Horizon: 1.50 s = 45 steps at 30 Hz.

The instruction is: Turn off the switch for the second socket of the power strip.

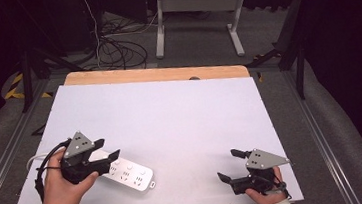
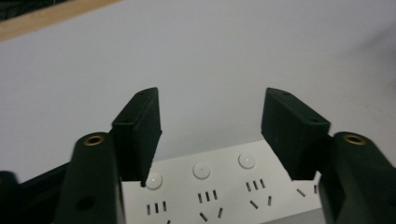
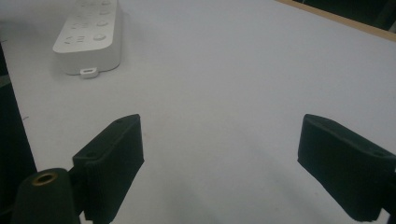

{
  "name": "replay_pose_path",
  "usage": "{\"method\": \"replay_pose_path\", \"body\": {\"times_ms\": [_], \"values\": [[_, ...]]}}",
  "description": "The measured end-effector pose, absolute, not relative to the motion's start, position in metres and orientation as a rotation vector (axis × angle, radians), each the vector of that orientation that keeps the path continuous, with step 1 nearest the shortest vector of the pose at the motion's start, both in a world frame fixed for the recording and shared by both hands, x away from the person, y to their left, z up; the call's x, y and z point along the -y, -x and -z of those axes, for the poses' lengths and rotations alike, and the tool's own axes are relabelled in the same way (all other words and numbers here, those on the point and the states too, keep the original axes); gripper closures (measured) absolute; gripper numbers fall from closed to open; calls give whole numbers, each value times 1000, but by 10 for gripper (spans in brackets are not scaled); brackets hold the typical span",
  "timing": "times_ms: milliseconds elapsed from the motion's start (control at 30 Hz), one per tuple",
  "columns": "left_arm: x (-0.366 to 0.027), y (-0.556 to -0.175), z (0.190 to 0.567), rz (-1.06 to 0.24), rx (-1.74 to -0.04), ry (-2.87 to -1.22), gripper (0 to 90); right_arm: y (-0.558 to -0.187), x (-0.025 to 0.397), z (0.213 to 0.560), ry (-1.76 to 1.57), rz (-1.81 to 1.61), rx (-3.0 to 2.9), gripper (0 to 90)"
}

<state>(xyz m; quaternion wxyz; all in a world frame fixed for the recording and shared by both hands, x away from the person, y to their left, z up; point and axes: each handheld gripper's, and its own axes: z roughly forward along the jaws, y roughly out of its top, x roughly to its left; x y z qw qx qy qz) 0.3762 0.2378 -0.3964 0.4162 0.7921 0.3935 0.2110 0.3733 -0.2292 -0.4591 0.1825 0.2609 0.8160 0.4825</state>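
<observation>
Near the worktop's left front edge lies a white plastic power strip, long axis running left-right. Left hand-held gripper hovers directly above it, jaws spread; right hand-held gripper, also spread, stands well apart.

We see a white power strip lying flat on the white table, sockets and round buttons facing up, a small tab at one end. It sits just under the left gripper, between its parted jaws, and well apart from the right gripper.
</observation>
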Motion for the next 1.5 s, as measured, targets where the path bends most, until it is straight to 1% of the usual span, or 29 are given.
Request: {"method": "replay_pose_path", "body": {"times_ms": [233,400,567,733,967,1100,1267,1500], "values": [[-247,-367,395,-543,-889,-1944,212,-373,230,459,-732,-1368,-2301,147],[-258,-361,401,-536,-840,-1899,150,-373,231,458,-732,-1372,-2299,147],[-274,-354,408,-536,-820,-1843,119,-373,230,458,-730,-1375,-2299,147],[-284,-348,417,-542,-817,-1845,107,-372,230,458,-729,-1371,-2299,147],[-297,-342,428,-492,-866,-1824,86,-372,230,458,-729,-1372,-2299,148],[-303,-341,437,-496,-873,-1825,90,-372,230,458,-729,-1373,-2298,147],[-307,-340,447,-540,-837,-1851,92,-372,230,458,-730,-1375,-2297,147],[-313,-336,460,-527,-835,-1875,92,-373,231,458,-733,-1371,-2300,147]]}}
